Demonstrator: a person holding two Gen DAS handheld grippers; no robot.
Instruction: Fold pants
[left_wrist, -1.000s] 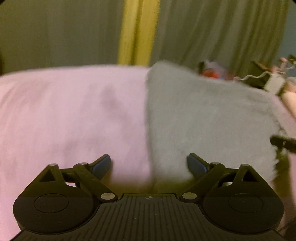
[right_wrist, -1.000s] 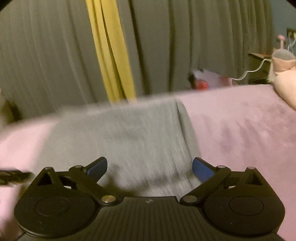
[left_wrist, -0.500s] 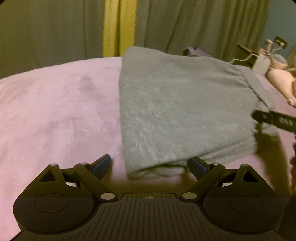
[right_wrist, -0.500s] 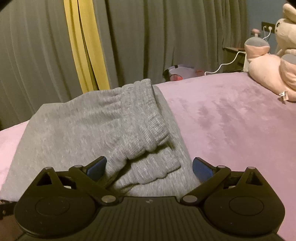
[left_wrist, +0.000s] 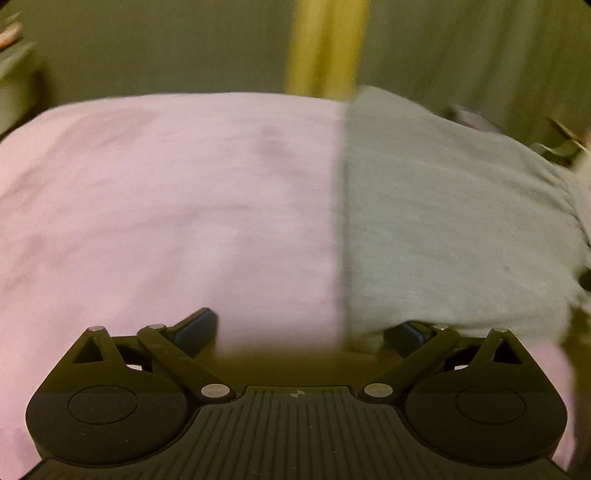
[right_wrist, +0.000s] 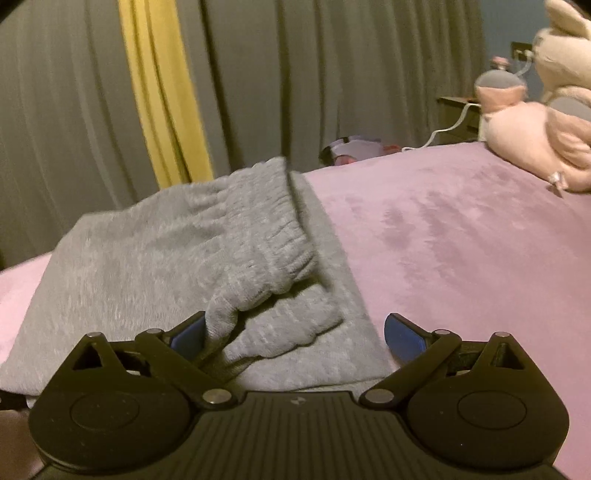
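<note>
The grey pants (right_wrist: 155, 266) lie folded into a thick pile on the bed (right_wrist: 461, 240), on its pink-purple cover, and everything else is easiest placed from them. Their ribbed waistband (right_wrist: 269, 236) is bunched on top along the pile's right side as the right wrist camera sees it, with a second gathered layer just below it.

The right gripper (right_wrist: 295, 332) hangs low over the near edge of the pants, jaws spread wide. The cloth sits between its blue pads (right_wrist: 402, 338), and the left-hand pad is right against a fold, though the pads are not pinching anything.

The left gripper (left_wrist: 303, 330) is at the pile's other side (that view is smeared with motion blur, so details are soft). Its jaws are opening and already stand far apart; one pad (left_wrist: 197, 326) is over the bare bed cover, the other is tucked at the near corner of the pants, and nothing is clamped between them. The straight left edge of the pile runs away from this gripper across the bed.

Beyond the pants hang grey-green curtains (right_wrist: 332, 74) with a yellow strip (right_wrist: 162, 92) almost directly behind the pile. Well off to the right of the pants, a pink plush toy (right_wrist: 535, 140) rests on the bed.
</note>
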